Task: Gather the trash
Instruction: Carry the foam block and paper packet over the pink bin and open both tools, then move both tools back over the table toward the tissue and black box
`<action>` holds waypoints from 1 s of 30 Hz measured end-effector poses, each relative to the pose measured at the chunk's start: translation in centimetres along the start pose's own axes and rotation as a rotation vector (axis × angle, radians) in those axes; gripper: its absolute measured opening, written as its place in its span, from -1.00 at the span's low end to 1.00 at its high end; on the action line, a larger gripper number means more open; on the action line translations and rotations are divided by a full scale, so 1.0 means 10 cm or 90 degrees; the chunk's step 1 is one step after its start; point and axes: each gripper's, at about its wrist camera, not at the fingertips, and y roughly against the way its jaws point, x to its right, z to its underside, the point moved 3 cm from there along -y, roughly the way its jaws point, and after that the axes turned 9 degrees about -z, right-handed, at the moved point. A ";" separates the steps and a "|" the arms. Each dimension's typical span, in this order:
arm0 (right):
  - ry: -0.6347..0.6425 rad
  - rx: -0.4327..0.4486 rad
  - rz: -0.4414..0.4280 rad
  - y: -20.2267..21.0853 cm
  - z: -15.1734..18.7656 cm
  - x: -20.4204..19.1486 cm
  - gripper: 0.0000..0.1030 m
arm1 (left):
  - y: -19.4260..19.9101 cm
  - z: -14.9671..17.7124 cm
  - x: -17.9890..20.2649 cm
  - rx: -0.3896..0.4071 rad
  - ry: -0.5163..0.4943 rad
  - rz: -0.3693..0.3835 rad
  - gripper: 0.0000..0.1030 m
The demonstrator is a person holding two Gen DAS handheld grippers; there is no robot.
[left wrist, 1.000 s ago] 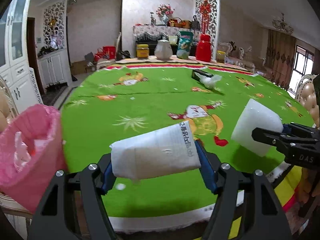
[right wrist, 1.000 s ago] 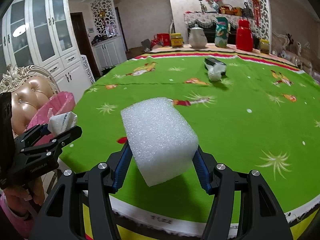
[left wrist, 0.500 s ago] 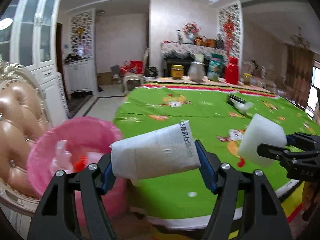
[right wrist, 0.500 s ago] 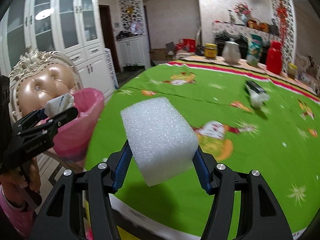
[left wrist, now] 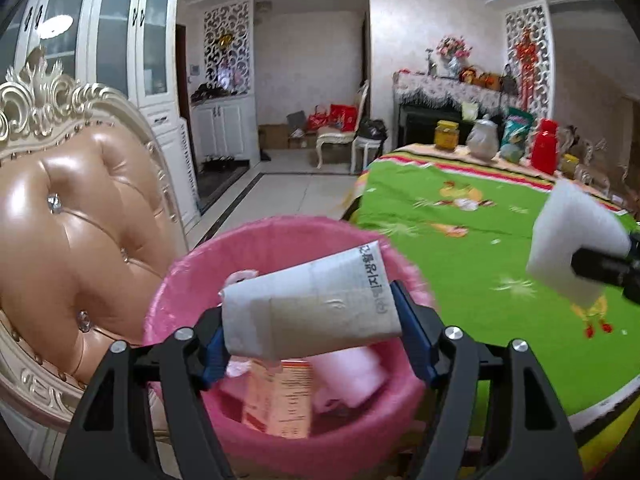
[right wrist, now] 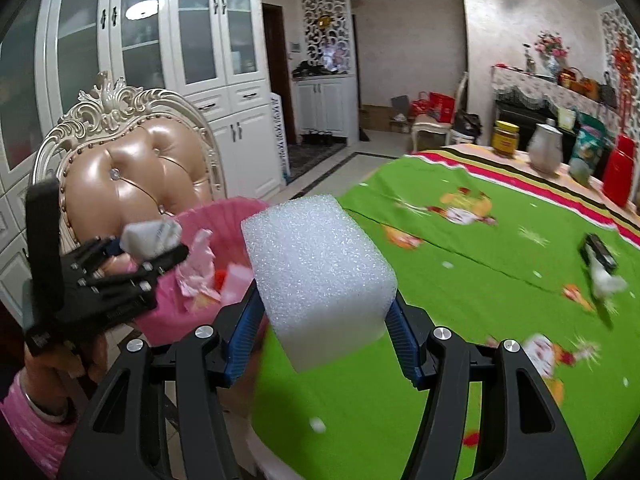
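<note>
In the left wrist view, the left gripper [left wrist: 310,338] has its blue-padded fingers [left wrist: 410,332] closed on a white paper packet [left wrist: 310,312], pressing its two ends. The packet's long axis runs across the view, from finger to finger, with its right end tilted slightly up. A line of mirrored print, too garbled to read, runs across that right end. Directly below and behind the packet is the pink trash bin [left wrist: 192,276], holding an orange-and-cream printed carton [left wrist: 278,398] with text too blurred to read, and pale pink scraps.

In the right wrist view, the right gripper [right wrist: 320,330] has its fingers [right wrist: 402,338] clamped on the sides of a white foam block [right wrist: 318,274], which stands up and leans left, hanging over the near edge of the green surface [right wrist: 480,272]. The bin lies just to its left.

Behind the bin is a tan tufted chair [left wrist: 76,216]. Farther out on the surface lie a black object with a white wad [right wrist: 600,268], and at the far edge a red thermos [left wrist: 545,151] and a pale jug [left wrist: 483,142].
</note>
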 end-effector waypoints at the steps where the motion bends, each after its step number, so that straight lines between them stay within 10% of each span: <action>1: 0.003 -0.003 -0.006 -0.07 -0.05 -0.02 0.12 | -0.05 0.01 -0.07 -0.006 0.010 -0.009 0.48; 13: 0.030 -0.059 -0.096 -1.20 -0.49 -0.60 0.17 | 0.06 0.10 -0.93 0.012 0.100 -0.089 0.77; 17: 0.023 -0.050 -0.126 -1.43 -0.64 -0.71 0.60 | 0.13 0.09 -1.13 0.015 0.129 -0.107 0.78; 30: -0.024 0.024 -0.048 -0.44 -0.51 0.12 0.60 | 0.19 0.02 -0.27 0.012 0.045 -0.018 0.78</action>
